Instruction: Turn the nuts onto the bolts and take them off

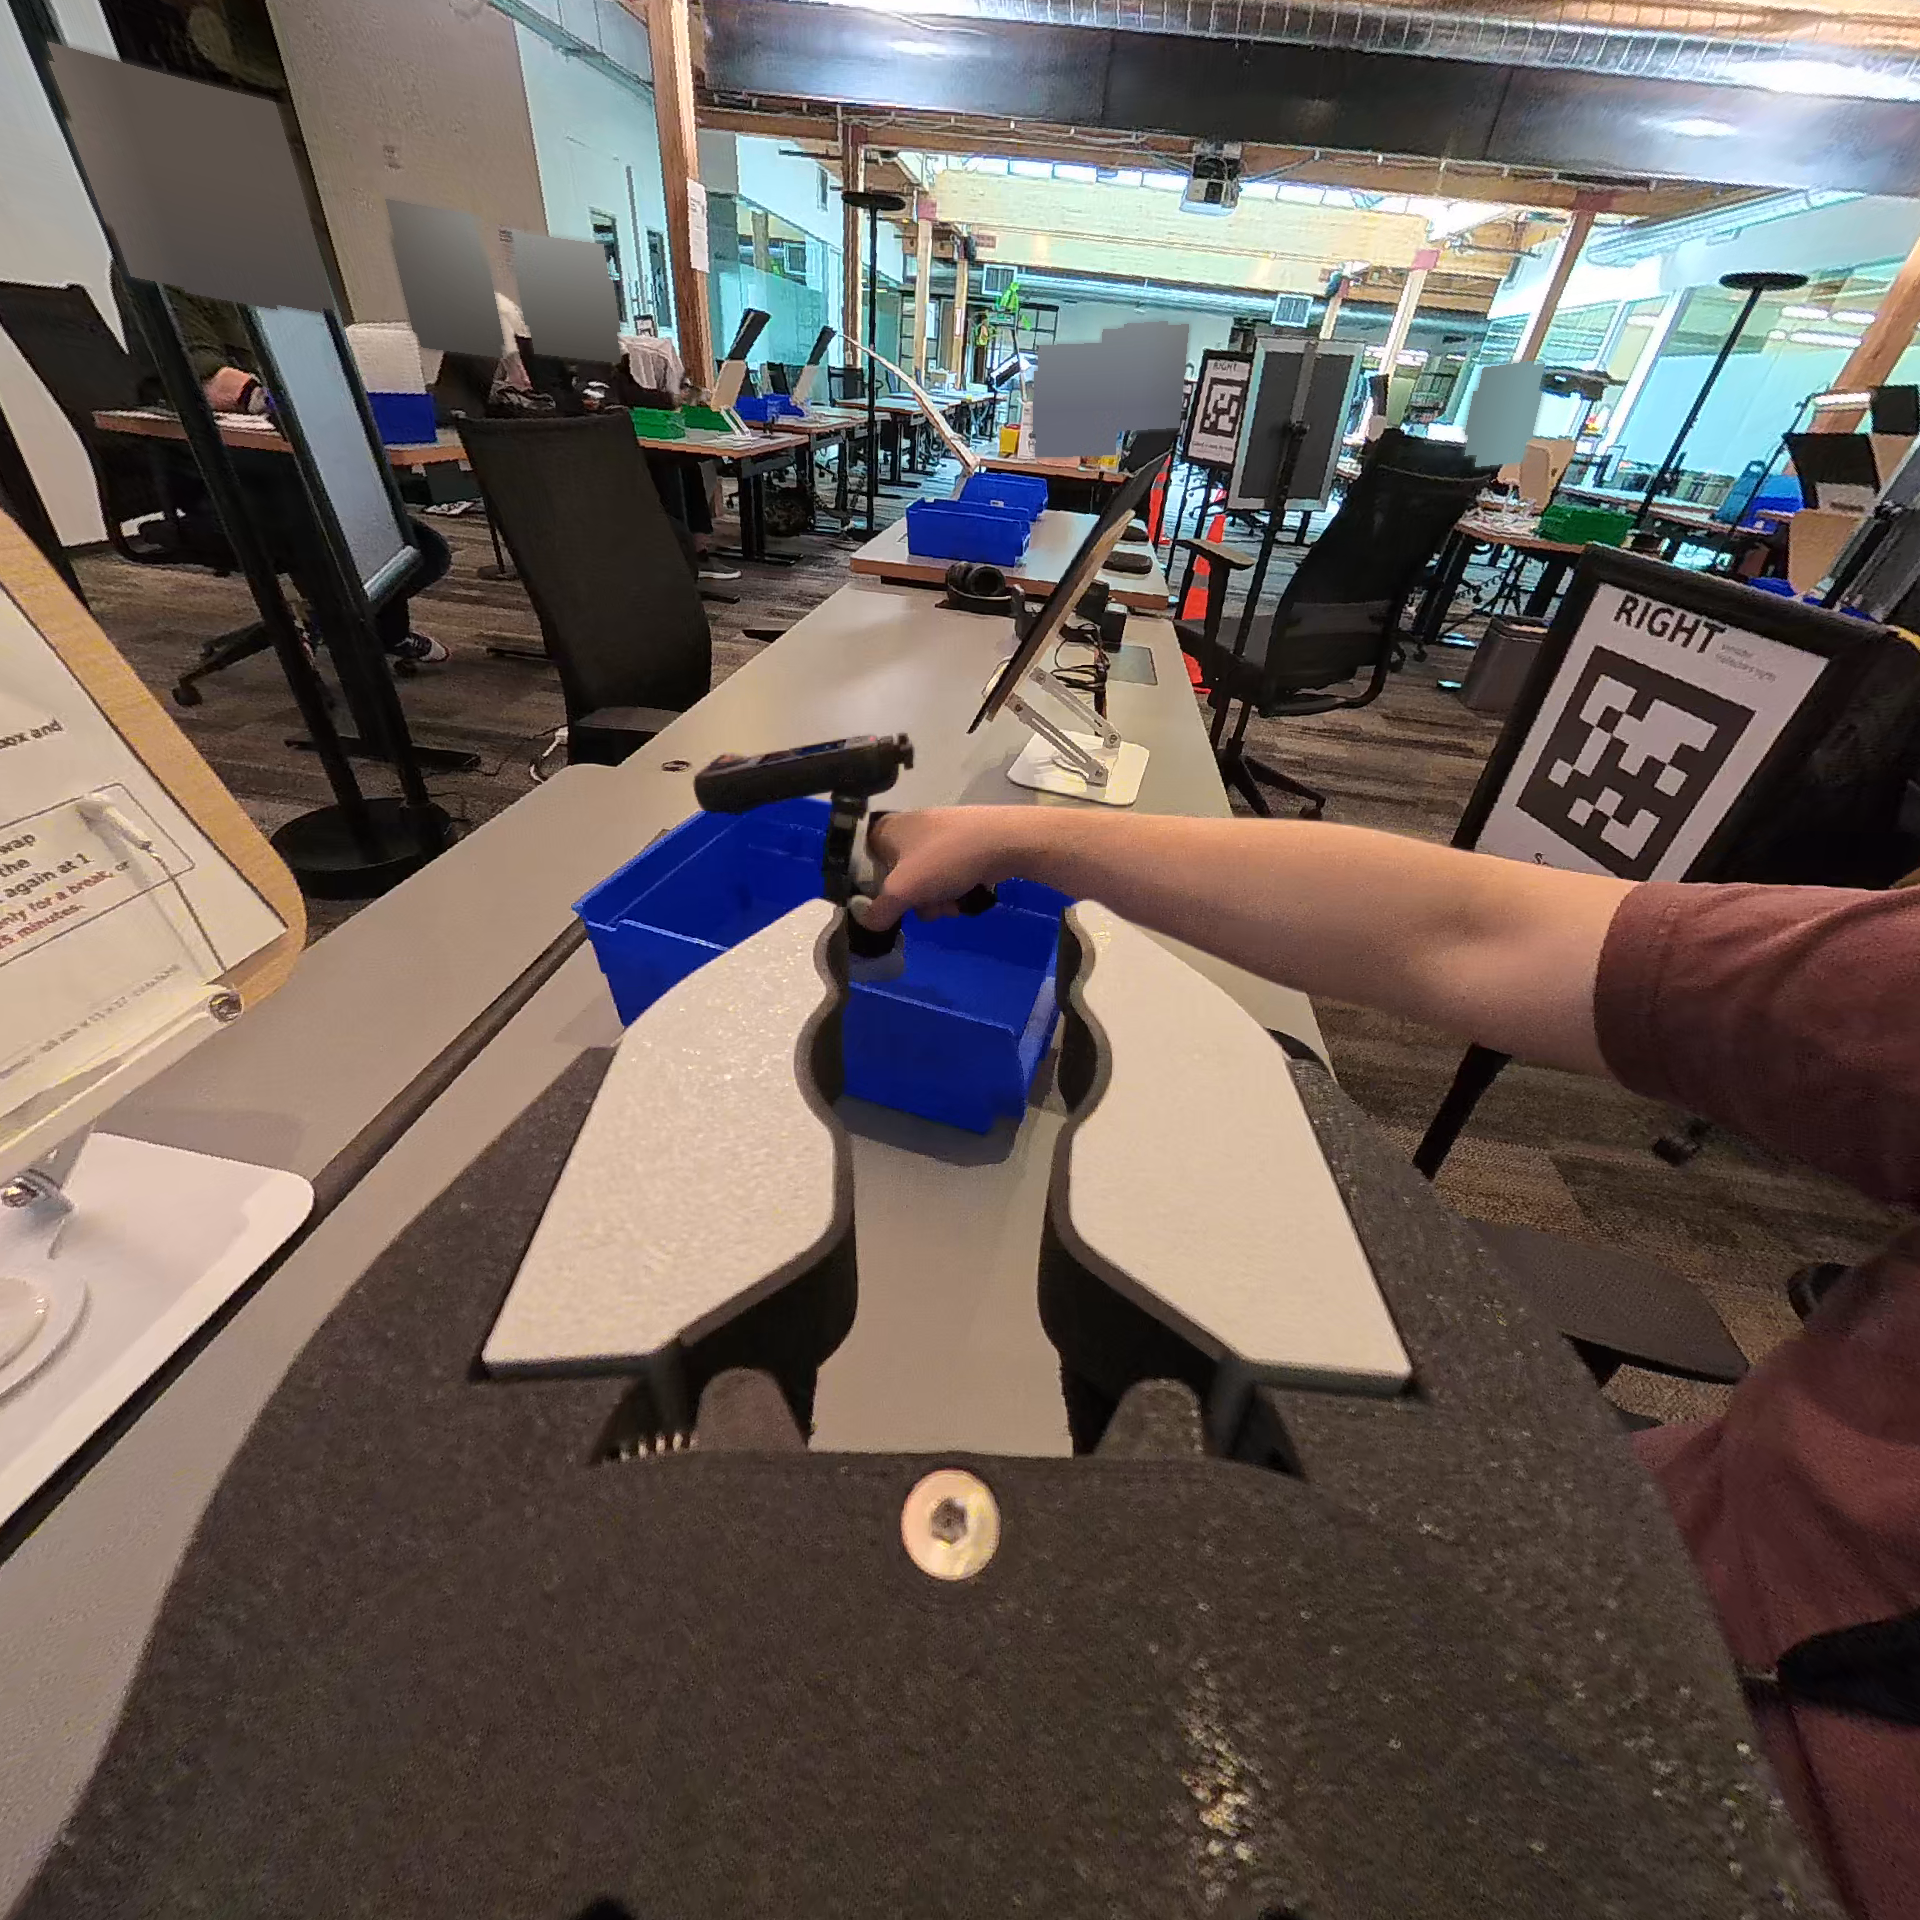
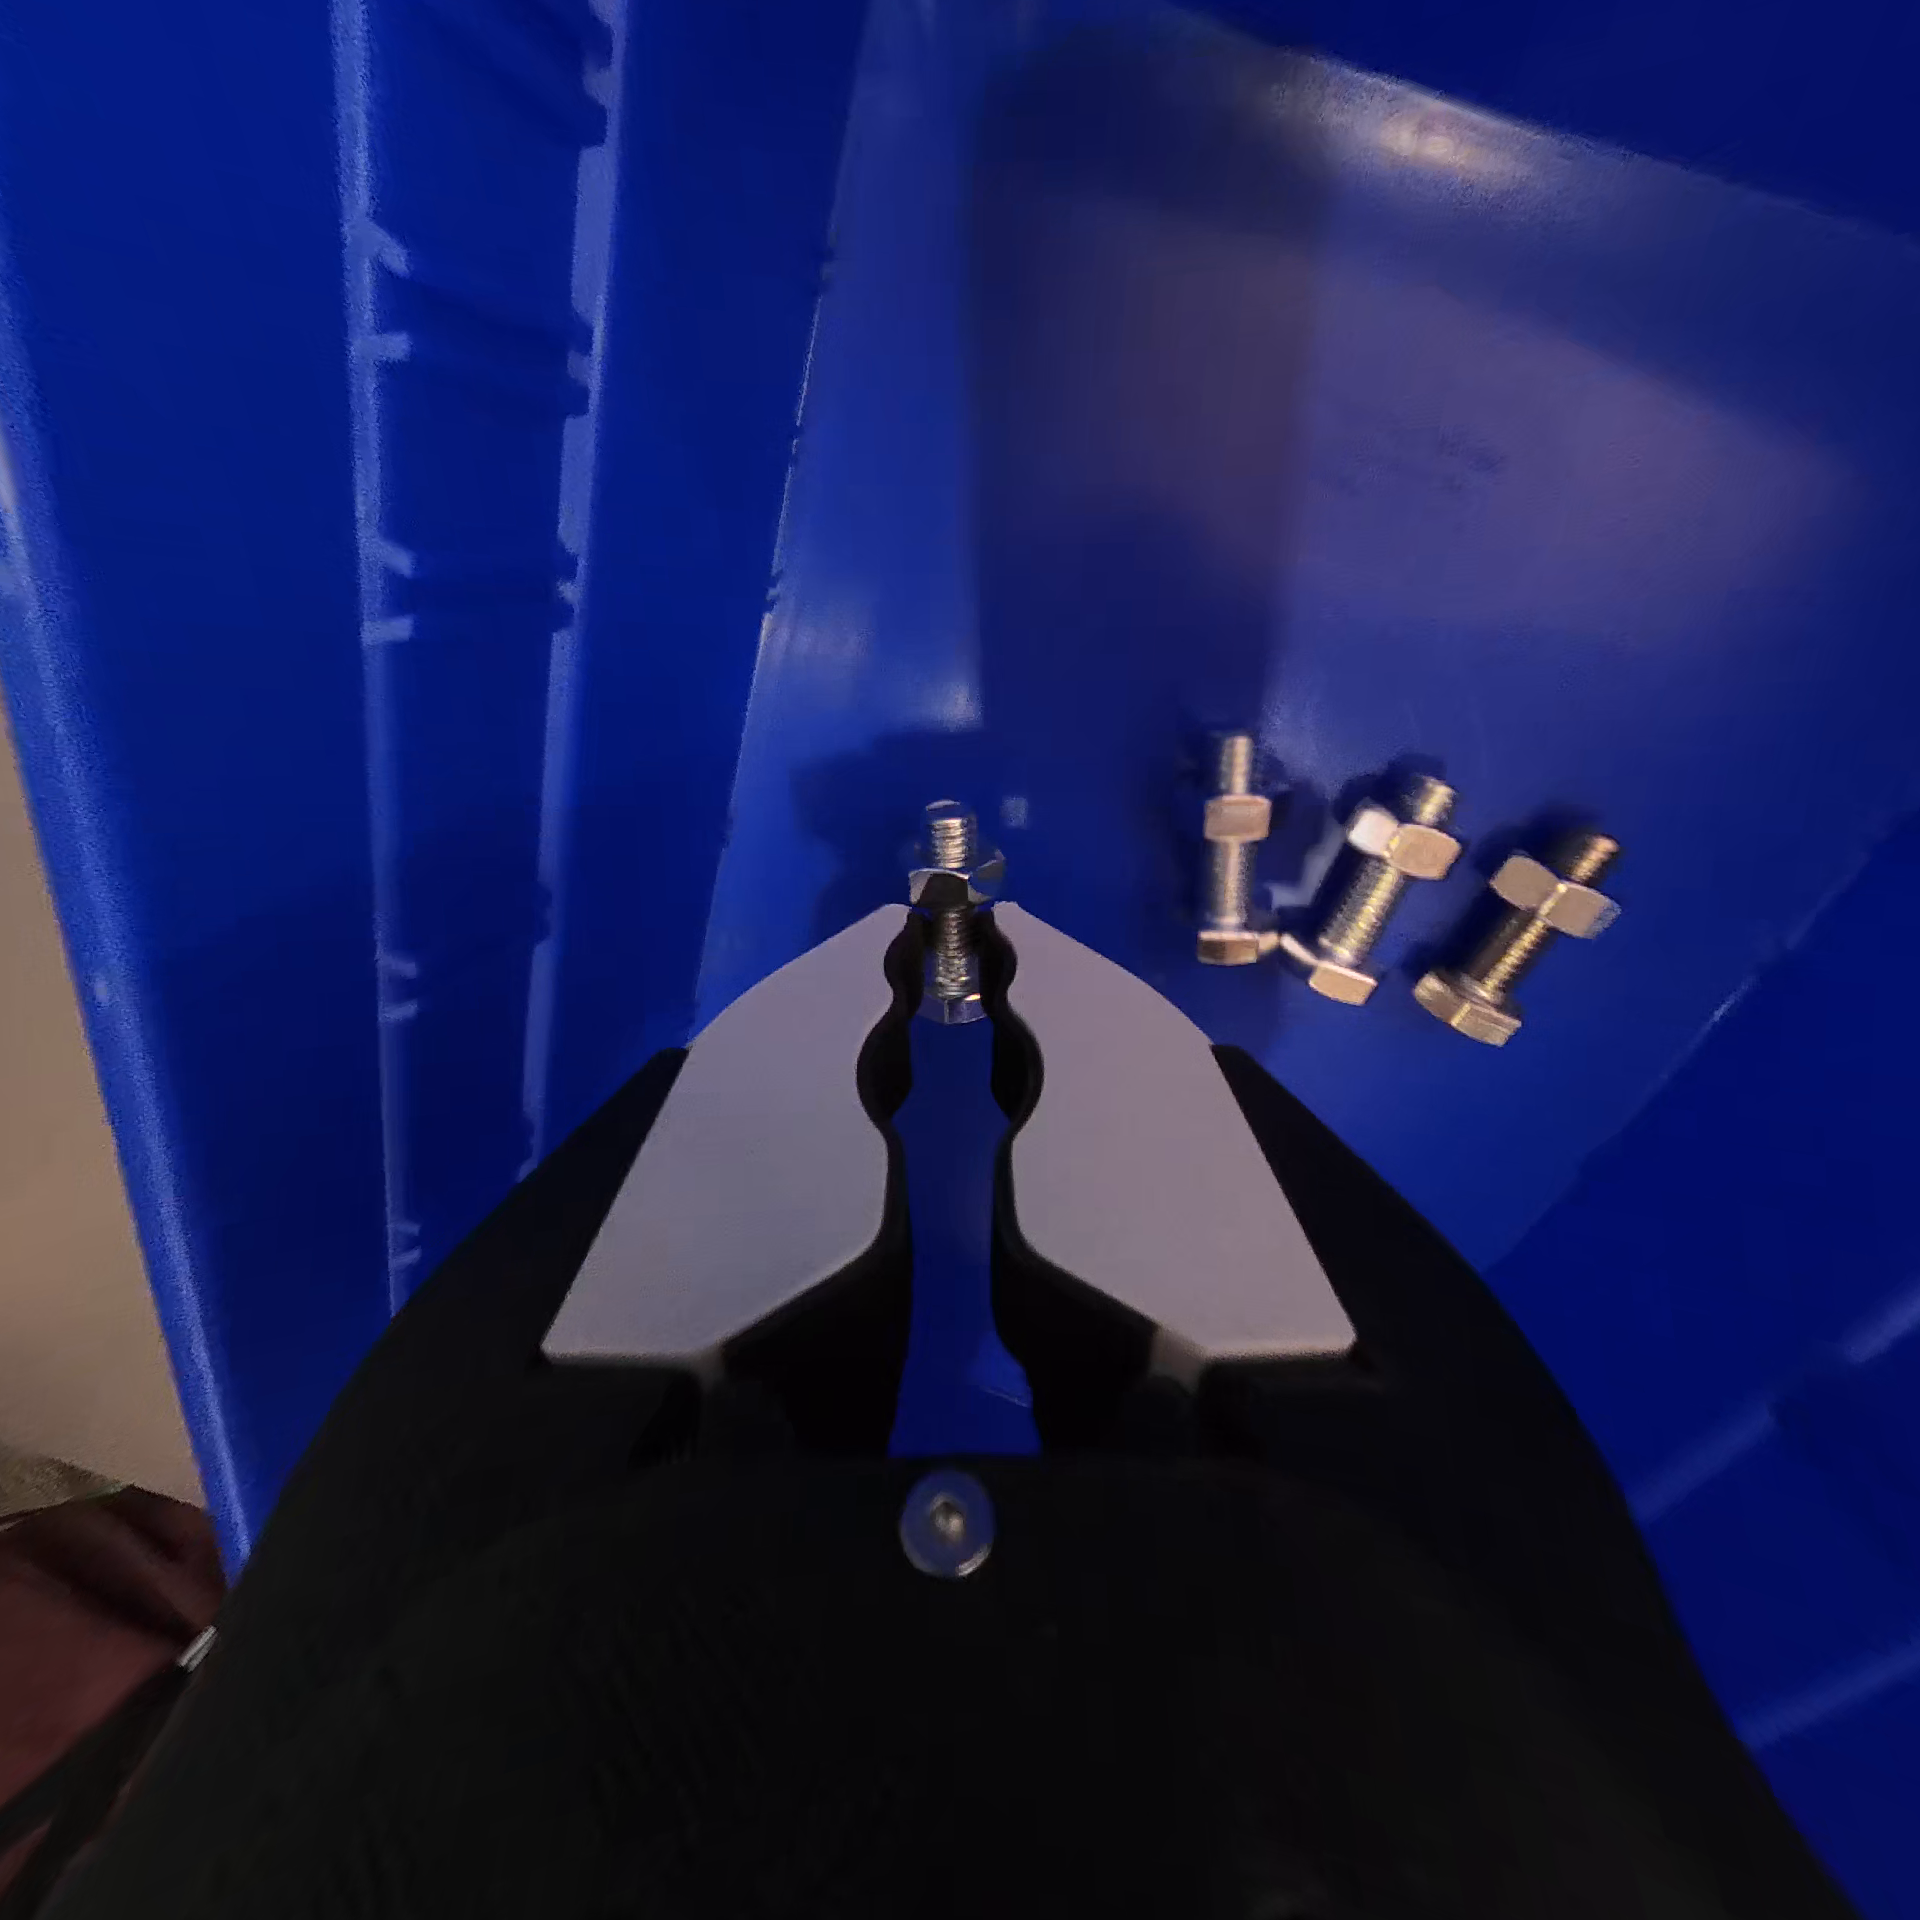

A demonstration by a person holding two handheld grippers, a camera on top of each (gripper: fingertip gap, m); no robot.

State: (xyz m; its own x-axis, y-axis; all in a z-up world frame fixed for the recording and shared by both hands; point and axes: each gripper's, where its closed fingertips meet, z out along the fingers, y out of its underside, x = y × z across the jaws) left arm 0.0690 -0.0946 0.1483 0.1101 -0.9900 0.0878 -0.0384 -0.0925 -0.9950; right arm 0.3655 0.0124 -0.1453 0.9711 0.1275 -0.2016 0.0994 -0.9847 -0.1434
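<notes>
Four silver bolts [image 2: 1351,894] with nuts [image 2: 1236,821] threaded on lie in the blue bin [image 2: 1351,468].

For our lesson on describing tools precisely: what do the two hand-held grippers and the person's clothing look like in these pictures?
Each gripper, left and right, has a rough black body, a silver hex screw at its centre, and two pale grey flat-faced fingers with wavy black inner edges. From outside, the right one shows a black handle with a black camera mounted on top. The person wears a dark red sleeve.

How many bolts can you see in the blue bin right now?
4. One bolt sits between the right gripper fingertips; three lie loose to its right. The gripper body may hide others.
</notes>
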